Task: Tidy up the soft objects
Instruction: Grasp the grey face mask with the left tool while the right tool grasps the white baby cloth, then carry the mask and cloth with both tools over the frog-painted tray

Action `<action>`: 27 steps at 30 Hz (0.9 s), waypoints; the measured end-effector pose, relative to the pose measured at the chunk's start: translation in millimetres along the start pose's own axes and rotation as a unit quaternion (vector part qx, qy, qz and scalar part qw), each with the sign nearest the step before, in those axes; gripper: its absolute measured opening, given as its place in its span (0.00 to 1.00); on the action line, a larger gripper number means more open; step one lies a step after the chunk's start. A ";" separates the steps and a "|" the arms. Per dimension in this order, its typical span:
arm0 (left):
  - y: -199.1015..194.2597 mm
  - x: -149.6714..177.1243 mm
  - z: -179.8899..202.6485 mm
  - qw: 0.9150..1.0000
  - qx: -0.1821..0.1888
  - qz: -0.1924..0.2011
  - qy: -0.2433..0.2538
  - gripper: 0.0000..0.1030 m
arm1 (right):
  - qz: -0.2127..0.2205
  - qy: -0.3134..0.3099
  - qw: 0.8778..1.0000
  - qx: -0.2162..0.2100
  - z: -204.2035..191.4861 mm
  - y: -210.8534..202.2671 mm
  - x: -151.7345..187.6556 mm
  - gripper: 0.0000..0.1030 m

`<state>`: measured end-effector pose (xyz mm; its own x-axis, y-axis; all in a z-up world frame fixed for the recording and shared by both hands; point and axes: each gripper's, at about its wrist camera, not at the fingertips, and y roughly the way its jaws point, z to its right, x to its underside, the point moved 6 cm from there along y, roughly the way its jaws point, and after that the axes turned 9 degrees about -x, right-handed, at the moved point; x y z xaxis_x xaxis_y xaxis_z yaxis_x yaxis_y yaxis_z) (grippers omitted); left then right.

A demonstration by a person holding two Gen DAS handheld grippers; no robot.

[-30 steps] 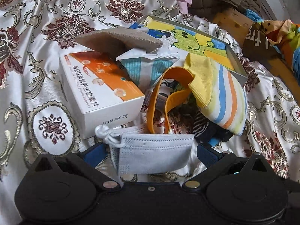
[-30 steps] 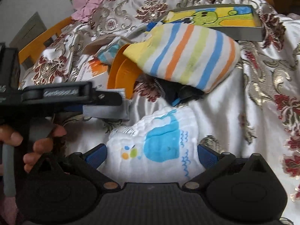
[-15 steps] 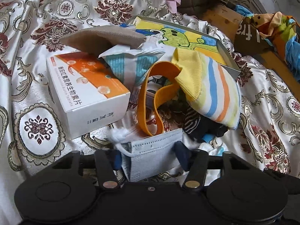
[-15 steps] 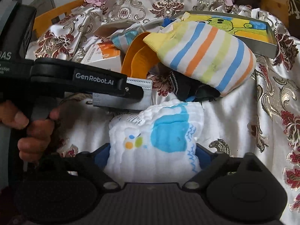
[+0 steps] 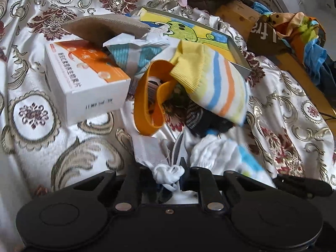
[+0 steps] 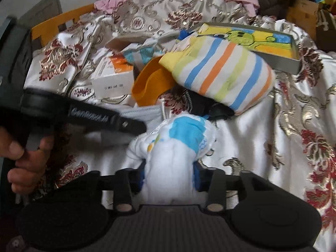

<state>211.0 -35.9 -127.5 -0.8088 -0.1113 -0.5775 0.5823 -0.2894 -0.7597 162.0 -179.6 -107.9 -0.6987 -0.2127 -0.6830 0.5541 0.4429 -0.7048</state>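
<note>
Bedspread (image 5: 294, 113), shiny white with gold and maroon floral print, carries a heap of mixed items.

Left tongs (image 5: 171, 175): pressed together, pinching the face mask (image 5: 151, 153) at its white ear-loop knot. The mask is grey-white and pleated, bunched between the pads, and trails forward onto the bedspread just below the orange band (image 5: 147, 113).

Right tongs (image 6: 169, 173): jaws closing, with the white cloth (image 6: 174, 147) between them. The blue pads press its sides and the fabric bulges upward. The cloth has a blue patch and small coloured marks and lies just in front of the striped sock (image 6: 222, 73). In the left view the same cloth sits just right of the mask, blurred.

A hand (image 6: 25, 157) grips the handle of the left tool at the left edge of the right view.

Heap behind, left view:
- white and orange box (image 5: 84, 84), left, resting on the bedspread
- tan pouch (image 5: 105, 27) tilted over the box's back end
- blue-and-white striped packet (image 5: 134, 54) between box and sock
- striped sock (yellow cuff; blue, orange, green bands) lying over the orange band and a dark striped item (image 5: 201, 119)
- shallow tray (image 5: 237, 48) with a yellow and green cartoon picture, behind the sock
</note>
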 end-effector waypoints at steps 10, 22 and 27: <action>-51.2 5.9 20.1 0.995 -0.009 0.083 0.054 0.14 | 0.106 0.003 0.994 0.025 7.3 -47.1 -16.4 0.36; -50.2 -102.4 59.0 0.983 0.008 0.169 0.065 0.16 | 0.217 -0.033 0.974 0.051 58.1 -52.7 -119.7 0.39; -4.1 -163.0 70.9 0.983 0.012 0.176 0.057 0.16 | 0.235 -0.014 0.970 0.063 110.8 -13.8 -174.4 0.39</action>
<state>334.5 -84.0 -9.1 -0.5425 -0.1015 -0.8339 0.8208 -0.2754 -0.5005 326.3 -245.1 -0.3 -0.3443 -0.0372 -0.9381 0.8602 0.3879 -0.3311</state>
